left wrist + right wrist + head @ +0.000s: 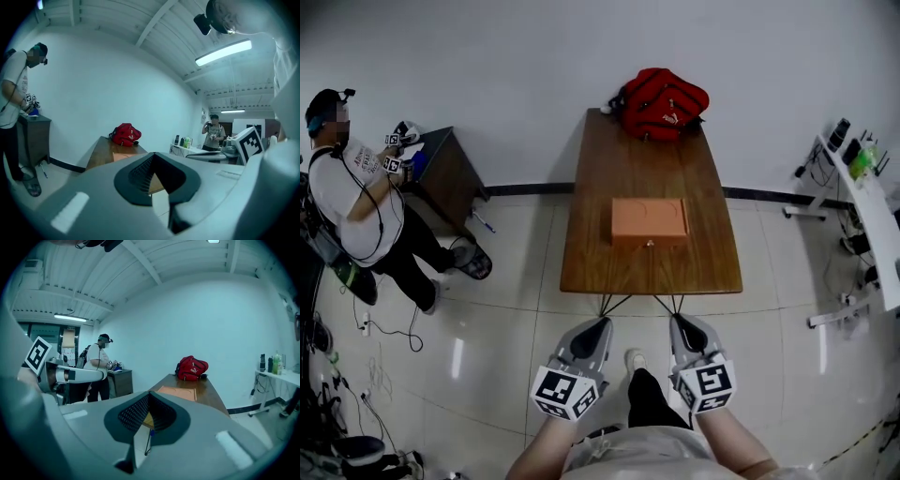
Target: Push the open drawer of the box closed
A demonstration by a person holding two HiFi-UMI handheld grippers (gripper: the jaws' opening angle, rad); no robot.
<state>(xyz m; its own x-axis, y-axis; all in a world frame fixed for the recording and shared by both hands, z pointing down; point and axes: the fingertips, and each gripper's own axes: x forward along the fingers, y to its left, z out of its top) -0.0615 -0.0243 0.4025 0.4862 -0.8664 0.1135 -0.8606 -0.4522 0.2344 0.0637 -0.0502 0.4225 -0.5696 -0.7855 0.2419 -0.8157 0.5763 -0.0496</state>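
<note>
An orange box (pixel 649 217) lies flat in the middle of a brown wooden table (pixel 609 267), its front face and small knob (pixel 650 243) turned toward me. How far the drawer sticks out I cannot tell. Both grippers hang over the floor short of the table's near edge, well apart from the box. My left gripper (pixel 602 324) and right gripper (pixel 682 322) are shut and hold nothing. The box (pixel 123 156) also shows past the left gripper (pixel 153 156), and the box (pixel 177 393) lies beyond the right gripper (pixel 149 394).
A red backpack (pixel 661 101) sits at the table's far end against the wall. A person (pixel 356 197) stands at a dark cabinet (pixel 445 173) to the left. A white bench (pixel 877 220) with bottles runs along the right. Another person (pixel 214 133) stands near it.
</note>
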